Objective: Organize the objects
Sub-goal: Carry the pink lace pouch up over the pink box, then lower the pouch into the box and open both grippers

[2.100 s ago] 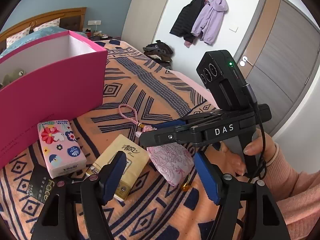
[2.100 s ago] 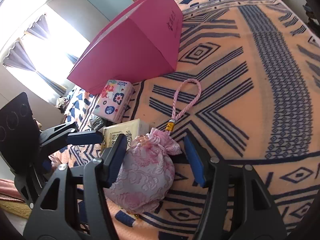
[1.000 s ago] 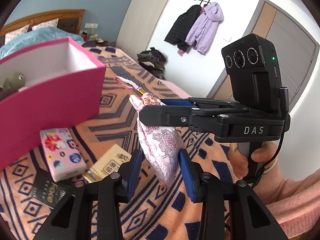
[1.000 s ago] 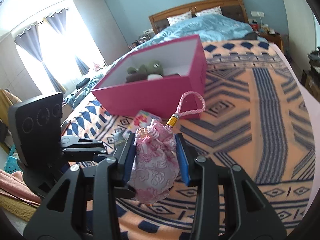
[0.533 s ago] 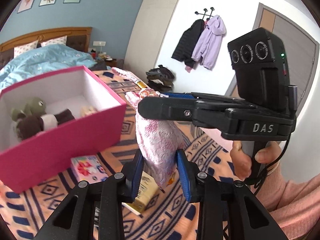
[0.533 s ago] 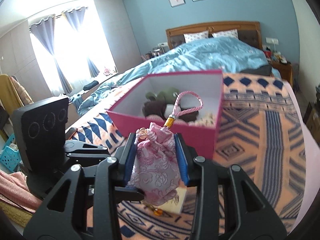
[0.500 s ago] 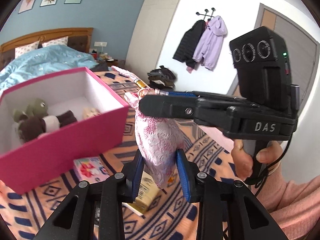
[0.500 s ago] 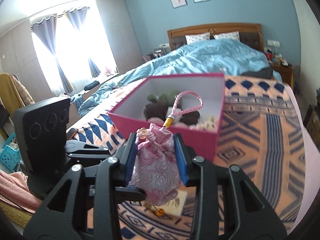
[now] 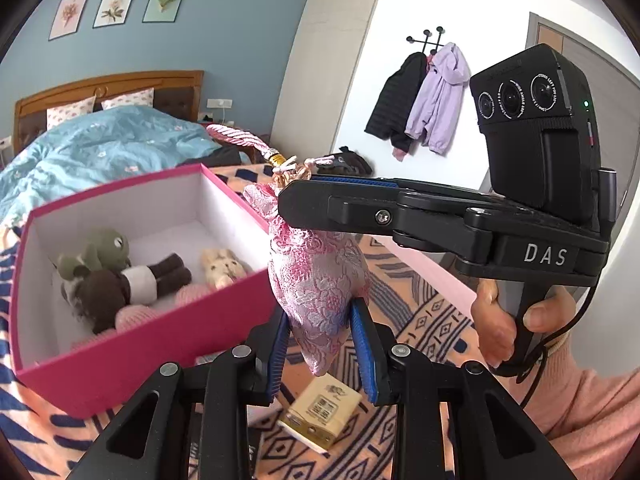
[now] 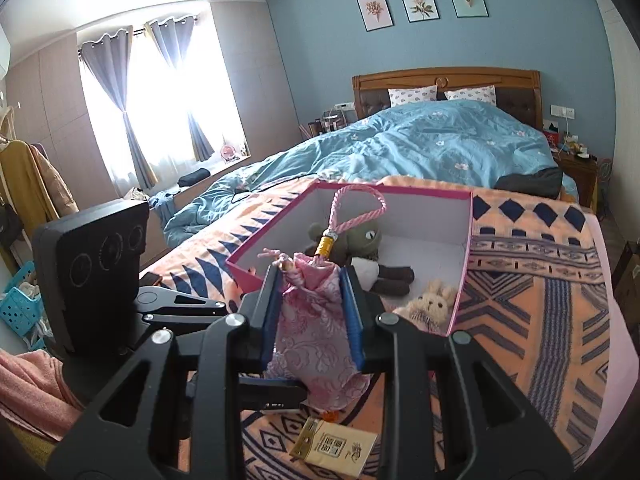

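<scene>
A pink brocade pouch (image 9: 316,276) with a pink cord loop hangs in the air just in front of the open pink box (image 9: 132,332). My left gripper (image 9: 320,346) is shut on the pouch's lower part. My right gripper (image 10: 310,280) is shut on the pouch's (image 10: 316,344) upper part, its cord loop (image 10: 352,208) sticking up over the box (image 10: 460,280). In the left wrist view the right gripper (image 9: 304,196) reaches in from the right. The box holds a green plush (image 9: 108,244), a brown plush (image 9: 132,280) and a small beige bunny (image 10: 434,304).
A yellow packet (image 9: 320,412) lies on the orange patterned blanket (image 10: 540,320) below the pouch; it also shows in the right wrist view (image 10: 340,448). A blue quilt (image 10: 420,144) covers the bed behind the box. Coats (image 9: 420,104) hang on the far wall.
Both grippers have carried the pouch higher and closer to the box; the box's inside now shows more fully. Both stay shut on the pouch.
</scene>
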`<state>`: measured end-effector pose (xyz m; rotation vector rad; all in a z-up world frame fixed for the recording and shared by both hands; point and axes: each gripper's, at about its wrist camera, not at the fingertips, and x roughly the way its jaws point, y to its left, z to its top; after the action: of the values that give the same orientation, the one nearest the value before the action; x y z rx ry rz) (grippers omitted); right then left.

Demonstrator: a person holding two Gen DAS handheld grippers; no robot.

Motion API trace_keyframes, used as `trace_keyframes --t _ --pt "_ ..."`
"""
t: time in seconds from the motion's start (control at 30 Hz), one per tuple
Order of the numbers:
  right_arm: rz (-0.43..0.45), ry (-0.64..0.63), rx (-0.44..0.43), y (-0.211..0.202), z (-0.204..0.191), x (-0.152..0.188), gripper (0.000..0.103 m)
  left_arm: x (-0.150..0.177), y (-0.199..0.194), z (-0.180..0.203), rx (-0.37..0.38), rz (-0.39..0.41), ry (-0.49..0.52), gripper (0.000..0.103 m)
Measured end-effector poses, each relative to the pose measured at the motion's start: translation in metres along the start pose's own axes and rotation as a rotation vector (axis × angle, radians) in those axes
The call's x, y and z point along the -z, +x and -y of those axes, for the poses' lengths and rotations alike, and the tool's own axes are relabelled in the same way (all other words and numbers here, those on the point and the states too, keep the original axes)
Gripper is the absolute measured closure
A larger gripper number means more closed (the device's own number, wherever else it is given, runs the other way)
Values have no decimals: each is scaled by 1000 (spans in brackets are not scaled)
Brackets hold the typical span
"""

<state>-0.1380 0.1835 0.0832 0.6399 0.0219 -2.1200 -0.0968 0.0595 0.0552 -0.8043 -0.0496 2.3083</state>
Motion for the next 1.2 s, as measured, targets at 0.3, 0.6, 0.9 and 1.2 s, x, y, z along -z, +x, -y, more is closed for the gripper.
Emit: trace_keyframes --t 0.3,0.6,0.9,1.2 --pt "44 -14 7 4 5 -30 72 -32 -1 -13 -53 31 23 73" --pt "53 -18 26 22 16 -55 72 -58 11 -28 -115 25 37 73" --pt "24 0 60 47 35 -65 72 -71 33 -48 -146 -7 10 73" --pt "-39 43 80 73 57 -58 72 -68 59 -63 -149 -64 -28 73"
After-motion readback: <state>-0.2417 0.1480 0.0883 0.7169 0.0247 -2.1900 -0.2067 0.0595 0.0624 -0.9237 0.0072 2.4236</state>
